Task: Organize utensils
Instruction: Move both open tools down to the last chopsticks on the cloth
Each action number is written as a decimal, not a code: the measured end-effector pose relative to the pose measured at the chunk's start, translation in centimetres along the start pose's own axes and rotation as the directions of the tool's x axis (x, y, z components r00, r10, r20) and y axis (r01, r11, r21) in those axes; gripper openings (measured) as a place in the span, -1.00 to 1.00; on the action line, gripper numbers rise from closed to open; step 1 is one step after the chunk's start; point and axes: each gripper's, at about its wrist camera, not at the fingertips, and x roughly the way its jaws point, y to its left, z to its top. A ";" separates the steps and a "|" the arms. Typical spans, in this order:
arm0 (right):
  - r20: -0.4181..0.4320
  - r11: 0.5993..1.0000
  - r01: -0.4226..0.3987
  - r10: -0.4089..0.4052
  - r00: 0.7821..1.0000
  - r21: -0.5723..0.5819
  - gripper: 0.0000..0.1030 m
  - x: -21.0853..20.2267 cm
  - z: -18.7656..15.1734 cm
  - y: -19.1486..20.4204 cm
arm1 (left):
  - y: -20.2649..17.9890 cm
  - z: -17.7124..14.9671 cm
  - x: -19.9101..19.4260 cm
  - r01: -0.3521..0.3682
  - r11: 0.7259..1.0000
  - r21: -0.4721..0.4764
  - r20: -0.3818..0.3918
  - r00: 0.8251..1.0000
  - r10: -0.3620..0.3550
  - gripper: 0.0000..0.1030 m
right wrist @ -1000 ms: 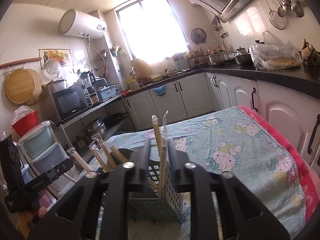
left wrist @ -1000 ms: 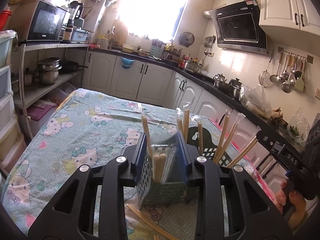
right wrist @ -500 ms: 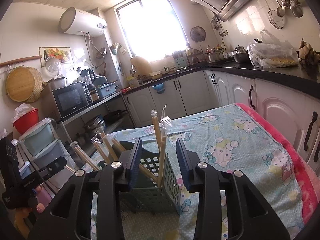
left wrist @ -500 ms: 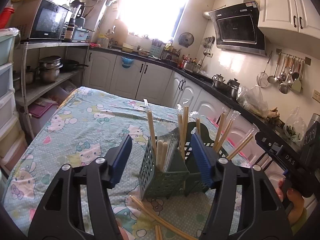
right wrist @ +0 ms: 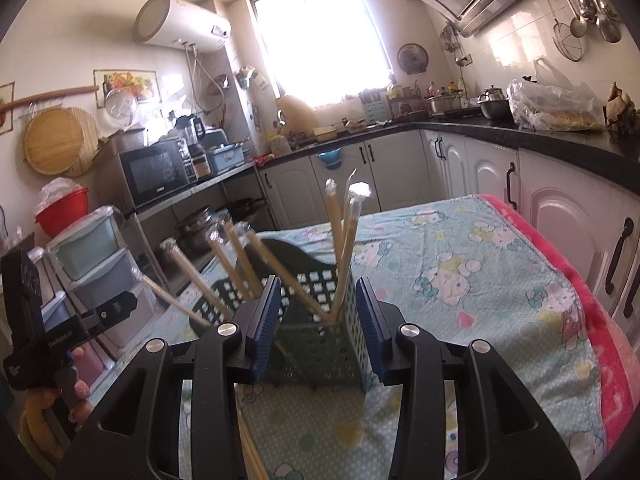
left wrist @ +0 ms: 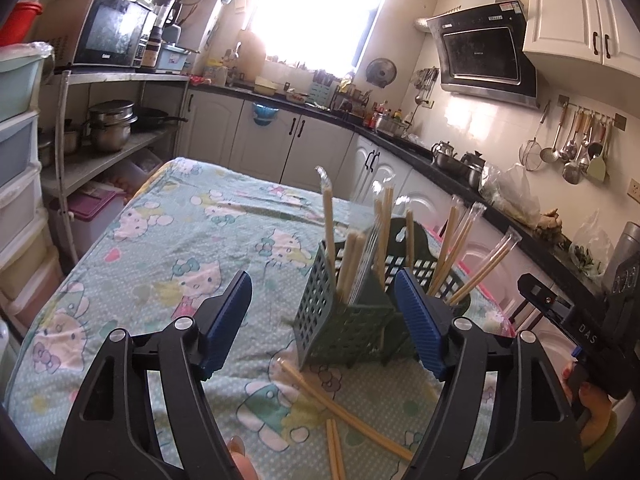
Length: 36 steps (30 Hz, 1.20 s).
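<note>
A green perforated utensil holder point(left wrist: 344, 320) stands on the table, with several plastic-wrapped chopsticks point(left wrist: 352, 256) upright in it. It also shows in the right wrist view point(right wrist: 320, 336), chopsticks point(right wrist: 344, 240) leaning out of it. My left gripper point(left wrist: 324, 320) is open and empty, just in front of the holder. My right gripper point(right wrist: 316, 320) is open and empty, its blue pads on either side of the holder's near compartment without touching. Loose wrapped chopsticks point(left wrist: 340, 412) lie on the cloth in front of the holder.
The table carries a Hello Kitty cloth point(left wrist: 160, 248) with a pink edge point(right wrist: 592, 320) on the right. Shelves with pots point(left wrist: 108, 124) and plastic drawers point(left wrist: 16, 184) stand to the left, white cabinets point(right wrist: 560, 216) to the right.
Both grippers opened and pulled back from the holder. The chopsticks they held now stand in the holder.
</note>
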 end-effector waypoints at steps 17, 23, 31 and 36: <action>-0.125 0.996 -0.049 0.040 0.991 -0.072 -0.27 -0.5 -4.1 1.6 | 0.5 -3.5 0.2 -0.039 0.999 0.022 -0.104 0.994 0.041 0.28; -0.191 0.994 -0.067 0.051 0.980 -0.082 -0.27 -0.5 -5.9 1.8 | 0.6 -4.8 0.5 -0.040 0.999 0.035 -0.155 0.987 0.045 0.24; -0.291 0.989 -0.098 0.064 0.955 -0.106 -0.27 -0.4 -8.6 2.4 | 1.1 -6.9 1.3 -0.020 1.000 0.008 -0.257 0.966 0.021 -0.04; -0.359 0.984 -0.123 0.071 0.931 -0.126 -0.27 -0.3 -10.6 2.8 | 0.8 -8.4 1.5 -0.009 1.000 0.016 -0.307 0.952 0.013 -0.14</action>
